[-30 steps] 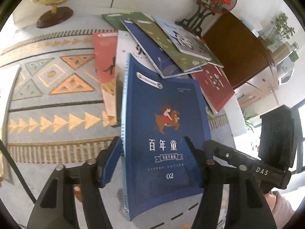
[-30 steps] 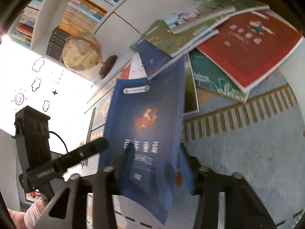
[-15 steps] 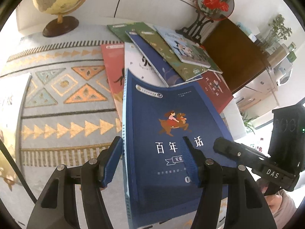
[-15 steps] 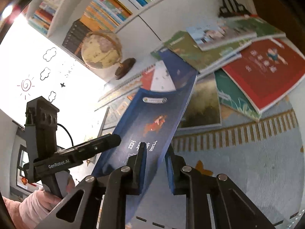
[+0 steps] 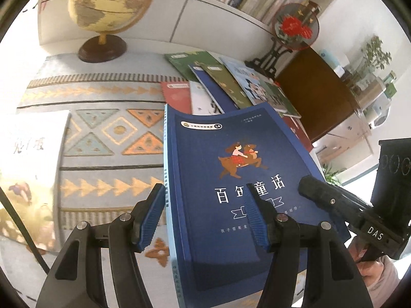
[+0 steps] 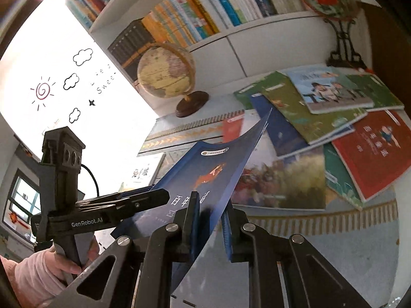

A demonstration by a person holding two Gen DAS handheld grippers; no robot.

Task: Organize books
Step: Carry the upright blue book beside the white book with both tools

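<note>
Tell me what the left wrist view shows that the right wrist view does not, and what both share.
Only the left wrist view shows the dark blue paperback's full front cover with its light blue spine, and a green potted plant. Only the right wrist view shows the white wall with cloud and sun drawings and the gloved left hand. Both show the beige globe on a wooden base, the round red-flower fan on a dark stand, and the pile of scattered books.
</note>
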